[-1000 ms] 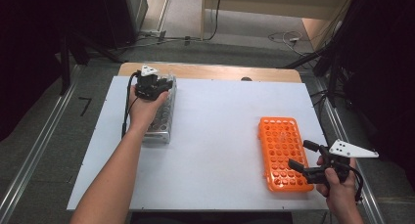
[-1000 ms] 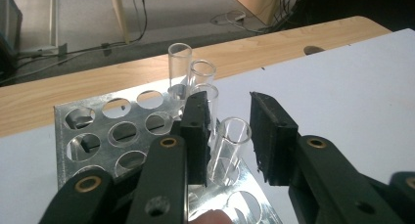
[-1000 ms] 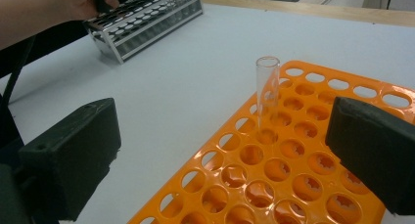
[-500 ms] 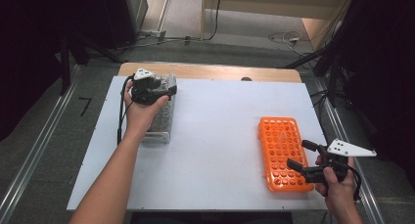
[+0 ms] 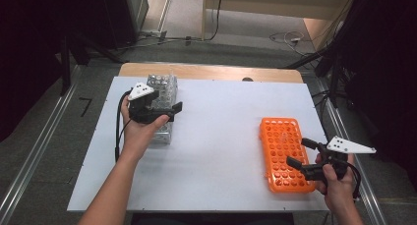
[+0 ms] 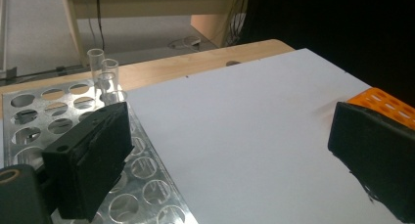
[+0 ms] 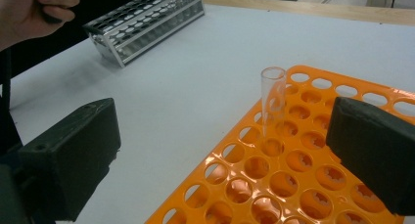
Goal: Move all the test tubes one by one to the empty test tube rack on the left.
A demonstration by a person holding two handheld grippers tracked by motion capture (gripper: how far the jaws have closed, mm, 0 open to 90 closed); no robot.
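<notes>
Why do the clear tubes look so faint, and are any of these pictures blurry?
High view: even light on the white table, surroundings dark; the tube in the orange rack hardly shows. Right gripper view: that glass tube is fairly sharp, while the near black jaws are soft. Left gripper view: tubes in the metal rack look pale, and the jaws blur.

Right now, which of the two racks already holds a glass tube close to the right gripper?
The orange rack: one clear tube stands upright in it, between the open right gripper jaws. The metal rack lies far across the table.
</notes>
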